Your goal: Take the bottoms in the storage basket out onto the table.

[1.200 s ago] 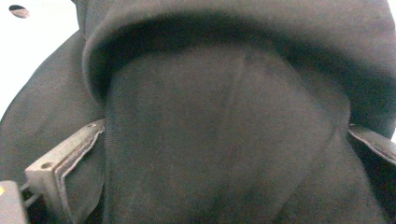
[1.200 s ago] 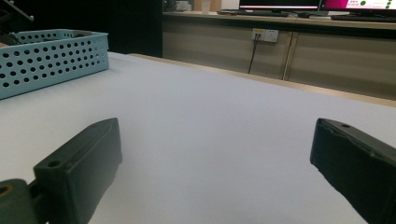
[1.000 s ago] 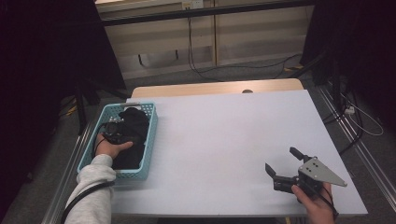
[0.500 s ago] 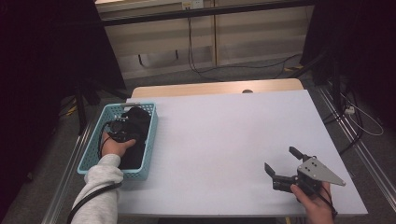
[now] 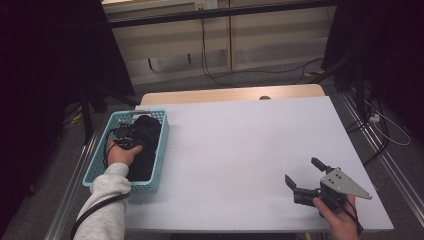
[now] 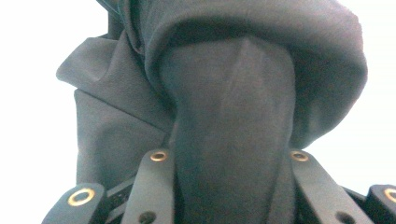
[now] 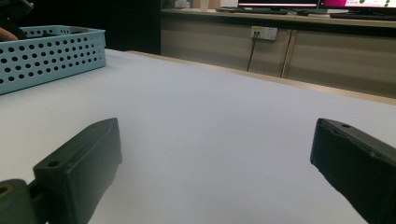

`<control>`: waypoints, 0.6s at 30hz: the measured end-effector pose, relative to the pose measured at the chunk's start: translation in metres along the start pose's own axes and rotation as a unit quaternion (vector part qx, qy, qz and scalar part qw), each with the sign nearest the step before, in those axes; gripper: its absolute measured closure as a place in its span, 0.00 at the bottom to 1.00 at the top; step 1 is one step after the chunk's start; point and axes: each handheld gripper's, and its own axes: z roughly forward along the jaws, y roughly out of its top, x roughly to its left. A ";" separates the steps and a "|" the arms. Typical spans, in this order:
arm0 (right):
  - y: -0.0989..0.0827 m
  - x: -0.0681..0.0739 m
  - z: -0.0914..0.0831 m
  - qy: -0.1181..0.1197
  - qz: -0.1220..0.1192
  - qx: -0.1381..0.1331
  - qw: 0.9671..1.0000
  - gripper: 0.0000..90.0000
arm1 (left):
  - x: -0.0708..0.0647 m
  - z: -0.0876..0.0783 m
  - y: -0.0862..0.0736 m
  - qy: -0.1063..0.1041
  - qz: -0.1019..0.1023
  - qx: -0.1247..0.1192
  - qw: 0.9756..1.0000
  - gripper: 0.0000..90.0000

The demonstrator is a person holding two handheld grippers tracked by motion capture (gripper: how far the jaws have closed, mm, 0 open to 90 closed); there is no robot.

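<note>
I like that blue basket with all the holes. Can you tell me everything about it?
The basket is light blue, looks like plastic, and is a rectangle with rows of round holes in its walls. It sits upright on the white table near the left edge. Dark cloth lies bunched inside, and the left tongs reach in, closing on a fold.

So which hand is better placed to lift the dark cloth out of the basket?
Left. The left gripper is in the basket, its jaws just closing around the dark cloth. The right gripper rests open far across the table.
</note>
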 end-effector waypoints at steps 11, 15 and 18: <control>0.001 0.003 0.005 0.011 -0.001 -0.001 1.000 0.01 | 0.003 -0.042 0.028 -0.026 -0.033 0.000 0.999 0.79; 0.002 0.003 0.006 0.012 -0.001 -0.005 1.000 0.01 | 0.004 -0.063 0.041 -0.029 -0.039 0.003 0.999 0.79; 0.002 0.004 0.007 0.015 -0.001 -0.003 1.000 0.01 | 0.004 -0.082 0.051 -0.032 -0.038 -0.002 0.999 0.79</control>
